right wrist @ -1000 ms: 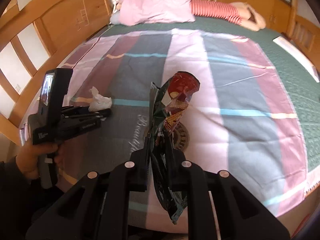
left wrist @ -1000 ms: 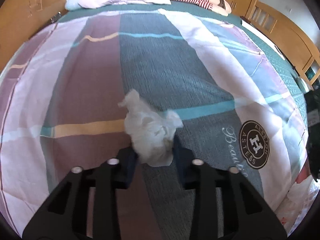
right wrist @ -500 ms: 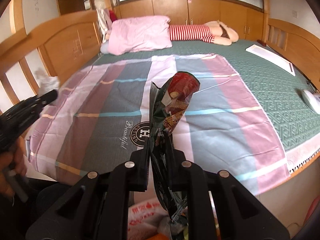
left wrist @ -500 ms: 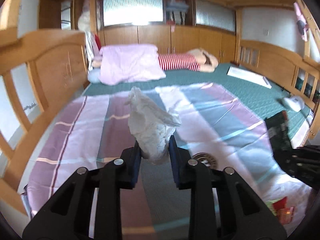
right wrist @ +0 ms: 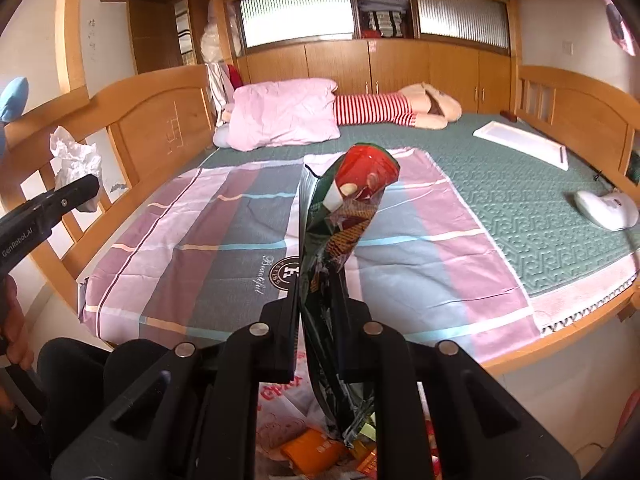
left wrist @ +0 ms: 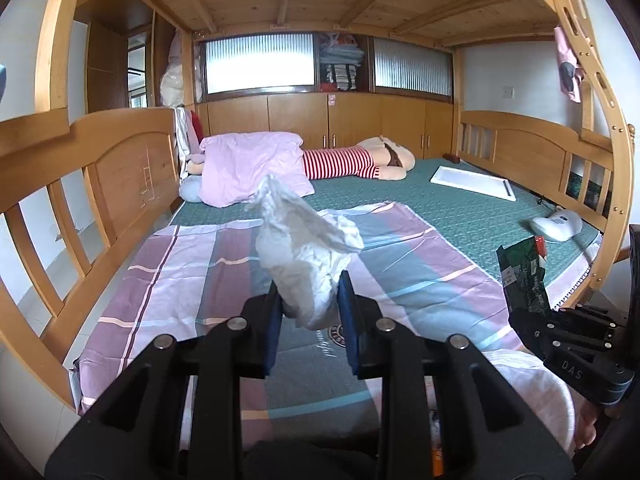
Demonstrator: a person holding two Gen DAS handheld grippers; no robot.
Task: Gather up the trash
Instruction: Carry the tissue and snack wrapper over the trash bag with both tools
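The left tongs (left wrist: 308, 320) sit low in the centre of the left wrist view, closed onto a crumpled white paper tissue (left wrist: 304, 248) pinched between the blue pads (left wrist: 273, 330). The tissue's long axis runs from the pads up and slightly left, its loose tip ending just above mid-frame, in front of the pink pillow (left wrist: 248, 168). In the right wrist view the same tissue (right wrist: 74, 160) shows at the left edge, upright above the black fingers (right wrist: 56, 204).

The right tongs (right wrist: 320, 300) are closed tight on a dark green and red foil snack wrapper (right wrist: 344, 240). The wrapper stands nearly vertical in the middle of the frame: its red end points up and a little right, and its crumpled green tail hangs below the fingers over a white plastic trash bag with red print (right wrist: 280, 408) at the bottom. Behind both lies the bed's pink and grey striped sheet (right wrist: 208, 248)
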